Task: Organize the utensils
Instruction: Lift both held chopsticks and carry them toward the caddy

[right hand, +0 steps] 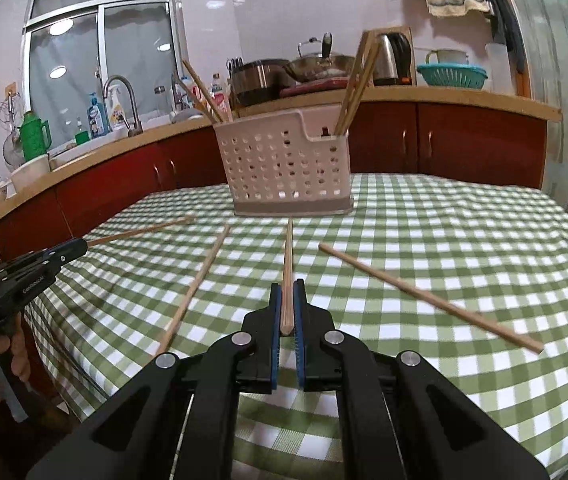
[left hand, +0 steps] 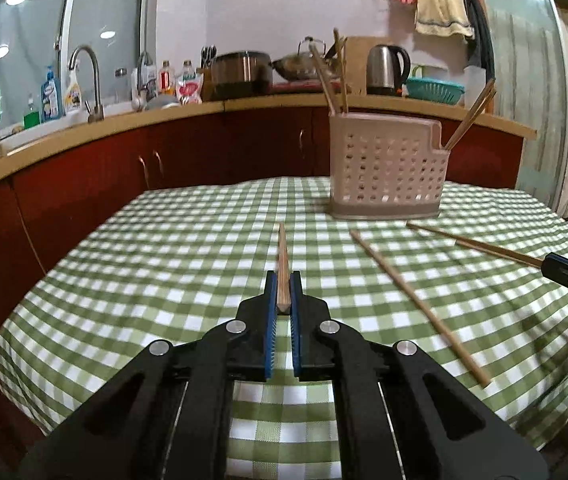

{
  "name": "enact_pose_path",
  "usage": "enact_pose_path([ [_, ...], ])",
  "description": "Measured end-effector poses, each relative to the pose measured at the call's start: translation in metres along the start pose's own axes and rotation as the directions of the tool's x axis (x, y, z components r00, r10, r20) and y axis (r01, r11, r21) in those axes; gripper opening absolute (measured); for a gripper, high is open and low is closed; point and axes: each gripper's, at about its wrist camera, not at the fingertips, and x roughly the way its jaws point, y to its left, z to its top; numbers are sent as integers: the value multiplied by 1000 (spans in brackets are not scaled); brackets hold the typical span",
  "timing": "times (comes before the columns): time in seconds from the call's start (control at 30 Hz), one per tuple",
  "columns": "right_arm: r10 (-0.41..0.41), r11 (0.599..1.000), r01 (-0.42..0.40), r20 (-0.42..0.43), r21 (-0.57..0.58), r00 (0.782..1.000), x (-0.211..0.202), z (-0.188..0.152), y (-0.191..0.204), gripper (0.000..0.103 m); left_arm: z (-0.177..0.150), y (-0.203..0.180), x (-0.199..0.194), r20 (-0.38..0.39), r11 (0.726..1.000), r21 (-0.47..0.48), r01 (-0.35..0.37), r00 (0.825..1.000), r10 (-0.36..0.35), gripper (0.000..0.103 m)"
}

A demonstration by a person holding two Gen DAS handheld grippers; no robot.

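Two grippers, one chopstick clamped in each, above checked cloth.

Nearest in left wrist view: left gripper (left hand: 283, 280) closed on a chopstick (left hand: 282, 264), tip aimed ahead. Same in right wrist view: right gripper (right hand: 288, 292) closed on a second chopstick (right hand: 287, 276), tip aimed at caddy. Loose on tablecloth (right hand: 443, 240): two more chopsticks, one left (right hand: 196, 280) of the held one, one right (right hand: 423, 294). Farther back, pink perforated caddy (right hand: 287, 168) standing on the cloth, sticks upright in two clusters: left cluster (right hand: 204, 94), right cluster (right hand: 357, 88); exact count per cluster unclear. Beyond, counter with kettle (right hand: 393, 58), one teal colander (right hand: 451, 76), one tap (right hand: 124, 100).
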Motion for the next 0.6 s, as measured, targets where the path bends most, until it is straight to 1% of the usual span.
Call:
enact_pose_path([
  [0.27,4,1000,-3,70,-15,998,-21,22,5,7,23,-2,-24,61,1000,-3,8,998,-8,6],
  [0.6,8,1000,-5,137,-26,991,-42,45,10,7,49,-3,-48,137,1000,2,30,990,-30,7],
])
